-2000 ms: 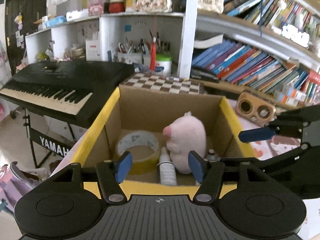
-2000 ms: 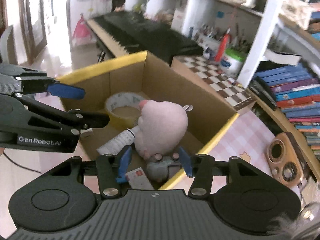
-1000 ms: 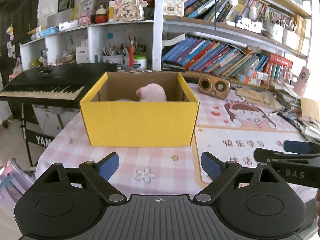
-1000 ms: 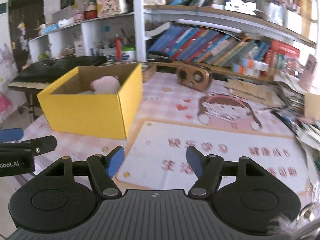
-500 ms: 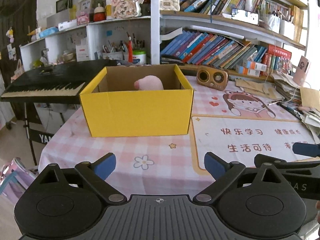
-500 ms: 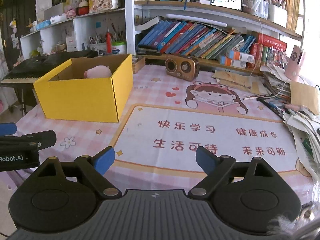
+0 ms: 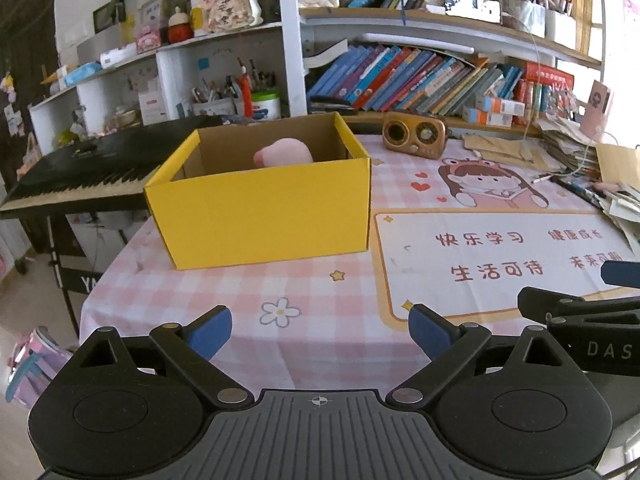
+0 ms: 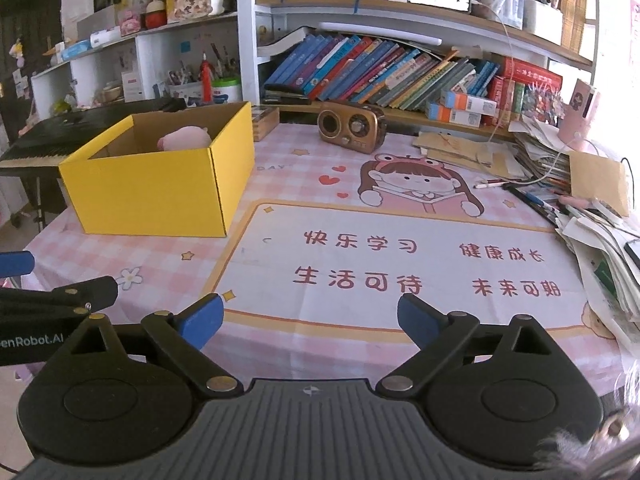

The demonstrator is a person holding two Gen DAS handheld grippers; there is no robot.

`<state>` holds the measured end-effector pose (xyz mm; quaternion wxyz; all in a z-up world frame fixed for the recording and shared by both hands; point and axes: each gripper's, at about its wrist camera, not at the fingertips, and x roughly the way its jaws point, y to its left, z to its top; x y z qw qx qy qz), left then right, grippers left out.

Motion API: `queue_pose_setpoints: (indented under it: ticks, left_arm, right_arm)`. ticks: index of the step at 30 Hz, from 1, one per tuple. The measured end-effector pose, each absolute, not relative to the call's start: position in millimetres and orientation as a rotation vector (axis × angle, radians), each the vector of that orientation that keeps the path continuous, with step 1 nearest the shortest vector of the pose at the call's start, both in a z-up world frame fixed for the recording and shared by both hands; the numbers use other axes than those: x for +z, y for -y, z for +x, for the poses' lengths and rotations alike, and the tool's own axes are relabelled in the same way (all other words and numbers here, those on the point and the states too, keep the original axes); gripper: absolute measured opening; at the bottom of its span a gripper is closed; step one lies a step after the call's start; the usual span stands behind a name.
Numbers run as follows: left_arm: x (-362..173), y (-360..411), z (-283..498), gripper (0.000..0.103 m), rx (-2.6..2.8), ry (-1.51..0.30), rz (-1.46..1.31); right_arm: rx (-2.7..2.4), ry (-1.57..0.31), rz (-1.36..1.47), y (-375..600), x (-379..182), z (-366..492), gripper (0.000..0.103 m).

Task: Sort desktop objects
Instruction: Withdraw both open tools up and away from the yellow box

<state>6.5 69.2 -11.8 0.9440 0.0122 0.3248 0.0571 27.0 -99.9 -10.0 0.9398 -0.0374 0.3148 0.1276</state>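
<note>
- Both grippers have pulled back from the yellow box (image 7: 264, 216) since two seconds ago, when they hung right over its open top.
- Left gripper (image 7: 320, 330) hovers over the near edge of the pink checked tablecloth (image 7: 320, 292), jaws spread wide, nothing between them.
- Right gripper (image 8: 310, 320) has just been opening its jaws; they stand wide and empty above the printed mat (image 8: 400, 264).
- Pink plush toy (image 7: 283, 153) sits inside the box, well apart from both grippers, ahead and to their left.
</note>
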Motion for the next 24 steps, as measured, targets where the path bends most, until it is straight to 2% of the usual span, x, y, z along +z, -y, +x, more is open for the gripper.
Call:
queue_pose_setpoints:
  ticks: [24]
  left_arm:
    - [-14.1,-73.4,5.7,0.103,0.087,-0.666,-0.045]
  right_arm:
    - [0.251,-0.671,-0.076,102.5,-12.5,25.9,0.098]
